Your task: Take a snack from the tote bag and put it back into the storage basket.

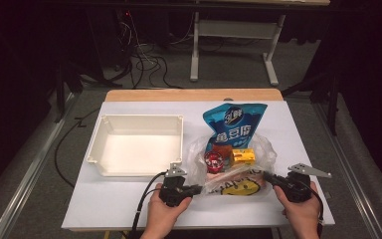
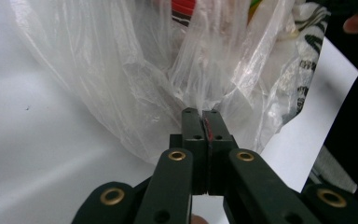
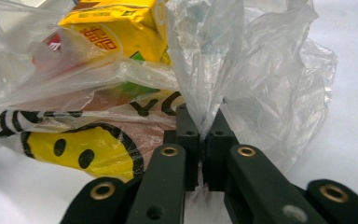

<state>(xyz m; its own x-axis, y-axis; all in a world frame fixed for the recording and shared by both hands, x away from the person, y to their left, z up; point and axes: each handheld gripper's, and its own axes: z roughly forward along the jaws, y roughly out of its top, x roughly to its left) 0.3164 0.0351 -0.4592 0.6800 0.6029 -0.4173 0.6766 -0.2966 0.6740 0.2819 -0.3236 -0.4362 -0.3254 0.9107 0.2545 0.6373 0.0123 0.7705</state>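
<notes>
The left gripper (image 1: 195,189) and the right gripper (image 1: 267,177) each pinch the clear plastic bag (image 1: 229,167) on the table (image 1: 129,199) with closed fingers. Its contents blur behind the film; farther, a blue pouch (image 1: 234,124) is half covered.

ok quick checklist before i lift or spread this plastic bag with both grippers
1. Left gripper pinching the plastic bag: ok, jaws shut on a fold of film.
2. Right gripper pinching the bag: ok, jaws shut on a gathered fold.
3. Grips on opposite sides of the bag: ok, in the high view the left gripper is at its left edge and the right gripper at its right.
4. Contents inside: the yellow carton and red-topped item sit within the film; blue pouch sticks out of the far side.
5. White bin free beside the bag: ok.
6. Film intact: cannot tell.
</notes>
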